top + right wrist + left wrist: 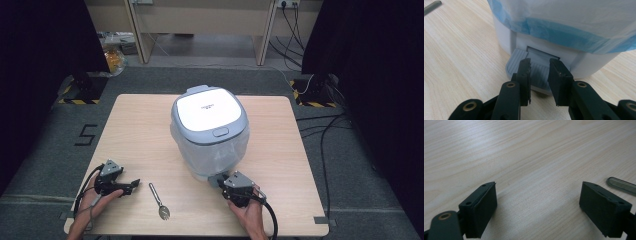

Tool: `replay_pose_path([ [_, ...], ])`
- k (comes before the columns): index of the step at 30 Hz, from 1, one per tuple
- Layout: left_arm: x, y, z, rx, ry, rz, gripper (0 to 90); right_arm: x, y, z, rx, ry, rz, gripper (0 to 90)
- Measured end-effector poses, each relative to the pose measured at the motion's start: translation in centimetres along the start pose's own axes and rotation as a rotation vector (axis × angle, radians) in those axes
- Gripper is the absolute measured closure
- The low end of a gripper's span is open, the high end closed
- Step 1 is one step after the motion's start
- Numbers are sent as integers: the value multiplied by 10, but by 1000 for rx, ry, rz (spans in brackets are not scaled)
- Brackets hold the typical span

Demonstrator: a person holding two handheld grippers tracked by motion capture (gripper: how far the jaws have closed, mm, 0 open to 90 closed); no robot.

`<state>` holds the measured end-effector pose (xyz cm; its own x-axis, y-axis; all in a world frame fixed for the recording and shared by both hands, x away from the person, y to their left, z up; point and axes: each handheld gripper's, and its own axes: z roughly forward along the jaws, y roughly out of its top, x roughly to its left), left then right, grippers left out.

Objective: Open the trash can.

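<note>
Right gripper view: right tongs (539, 75) closed down to a narrow gap, nothing gripped — tips over the pedal (536, 72) at the bin's (210, 131) base. Left tongs (537, 207) wide open, empty, over bare tabletop (140, 135) left of the bin, beside the spoon (159, 200).

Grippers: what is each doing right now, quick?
Left gripper: open, holding nothing.
Right gripper: closed to a narrow gap over the bin's pedal, gripping nothing.
</note>
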<state>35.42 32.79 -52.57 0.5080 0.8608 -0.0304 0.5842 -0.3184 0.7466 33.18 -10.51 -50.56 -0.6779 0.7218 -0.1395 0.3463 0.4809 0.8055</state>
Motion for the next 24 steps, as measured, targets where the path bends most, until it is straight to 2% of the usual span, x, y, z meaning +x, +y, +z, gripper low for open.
replay_pose_path([
  [3,0,0,0,0,0,0,137,1,0,1,7,-9,-20,710],
  [9,0,0,0,0,0,0,137,1,-2,5,37,-3,-26,710],
  [24,0,0,0,1,-9,9,141,0,-3,7,38,2,-25,710],
])
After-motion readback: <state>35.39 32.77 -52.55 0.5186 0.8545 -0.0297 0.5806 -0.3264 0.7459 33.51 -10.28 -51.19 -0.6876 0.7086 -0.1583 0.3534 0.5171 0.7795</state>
